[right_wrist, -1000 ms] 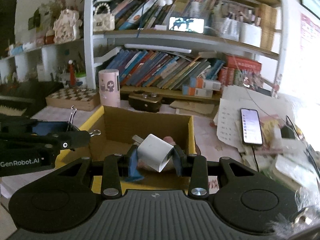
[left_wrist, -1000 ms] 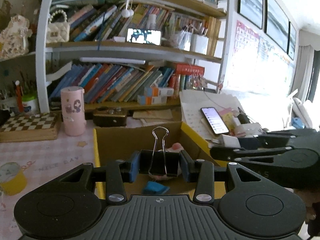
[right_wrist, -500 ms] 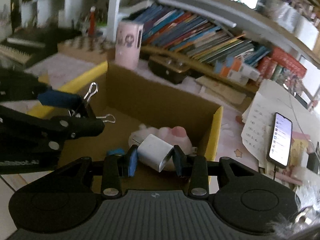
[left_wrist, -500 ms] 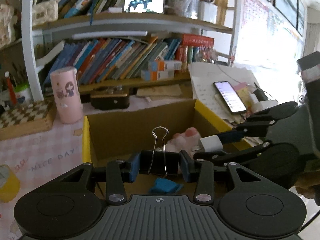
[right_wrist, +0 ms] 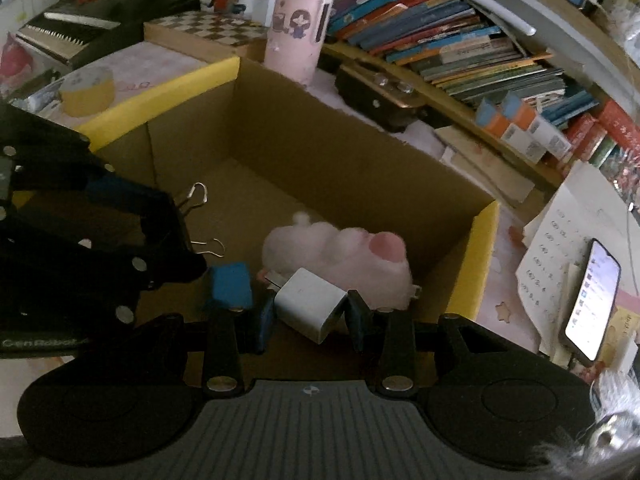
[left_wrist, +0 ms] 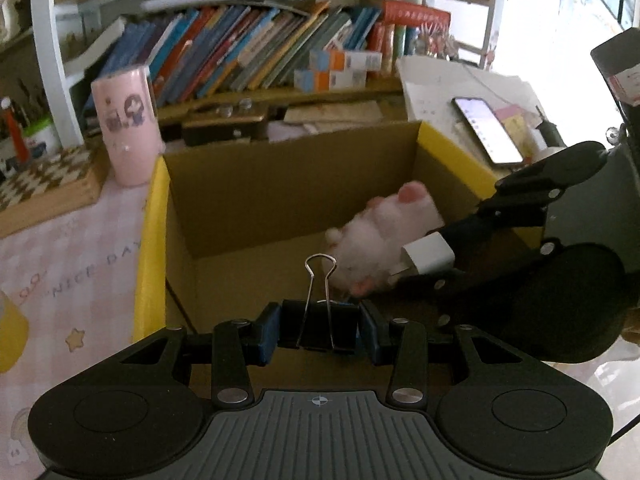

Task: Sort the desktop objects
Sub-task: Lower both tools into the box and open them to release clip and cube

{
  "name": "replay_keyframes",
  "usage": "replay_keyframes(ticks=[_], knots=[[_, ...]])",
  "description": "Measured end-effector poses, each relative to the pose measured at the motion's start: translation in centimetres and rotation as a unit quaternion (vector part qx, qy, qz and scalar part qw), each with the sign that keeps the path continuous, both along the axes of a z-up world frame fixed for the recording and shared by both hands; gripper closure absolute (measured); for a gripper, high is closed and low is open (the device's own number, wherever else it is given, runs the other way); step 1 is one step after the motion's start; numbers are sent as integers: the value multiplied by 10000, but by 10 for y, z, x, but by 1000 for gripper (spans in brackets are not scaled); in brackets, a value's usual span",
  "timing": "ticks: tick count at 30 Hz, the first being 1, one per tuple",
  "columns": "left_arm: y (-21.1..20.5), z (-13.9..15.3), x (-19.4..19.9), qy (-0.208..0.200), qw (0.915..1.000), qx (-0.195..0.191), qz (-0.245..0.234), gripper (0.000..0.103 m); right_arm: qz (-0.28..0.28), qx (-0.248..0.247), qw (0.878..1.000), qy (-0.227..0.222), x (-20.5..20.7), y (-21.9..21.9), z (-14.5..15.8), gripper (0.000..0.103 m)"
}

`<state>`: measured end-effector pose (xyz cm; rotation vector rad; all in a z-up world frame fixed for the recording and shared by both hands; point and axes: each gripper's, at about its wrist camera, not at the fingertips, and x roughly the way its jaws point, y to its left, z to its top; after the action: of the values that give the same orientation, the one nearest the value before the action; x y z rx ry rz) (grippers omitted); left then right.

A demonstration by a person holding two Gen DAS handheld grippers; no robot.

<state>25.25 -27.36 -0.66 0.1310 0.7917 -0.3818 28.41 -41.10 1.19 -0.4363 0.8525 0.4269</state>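
My left gripper point(left_wrist: 319, 330) is shut on a black binder clip point(left_wrist: 320, 322) whose wire handles stand up; it hangs over the open cardboard box point(left_wrist: 280, 184) with yellow flaps. From the right wrist view the left gripper point(right_wrist: 176, 224) reaches in from the left, with the clip's wire handles point(right_wrist: 198, 196) showing. My right gripper point(right_wrist: 310, 314) is shut on a white charger plug point(right_wrist: 310, 304), low inside the box point(right_wrist: 360, 160). That charger point(left_wrist: 428, 256) also shows at the right of the left wrist view. A pink plush toy point(right_wrist: 340, 260) and a blue eraser point(right_wrist: 232, 284) lie on the box floor.
A pink cylinder point(left_wrist: 126, 124) and a chessboard point(left_wrist: 40, 184) stand left of the box. Behind it lie a dark case point(left_wrist: 224, 128) and shelves of books point(left_wrist: 260, 48). A lit phone point(right_wrist: 592, 300) rests on papers to the right. A yellow tape roll point(right_wrist: 86, 88) and a keyboard point(right_wrist: 72, 28) sit at the far left.
Both grippers have dropped and tipped downward into the box, still carrying the clip and the charger. The right gripper has rolled and now sits just above the plush toy.
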Motion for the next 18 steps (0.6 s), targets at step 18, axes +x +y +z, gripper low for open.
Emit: replay_keyframes(ticks=[18], knots=[[3, 11, -7, -182, 9996, -118, 186, 53, 13, 132, 9997, -210, -6, -5, 11, 63]])
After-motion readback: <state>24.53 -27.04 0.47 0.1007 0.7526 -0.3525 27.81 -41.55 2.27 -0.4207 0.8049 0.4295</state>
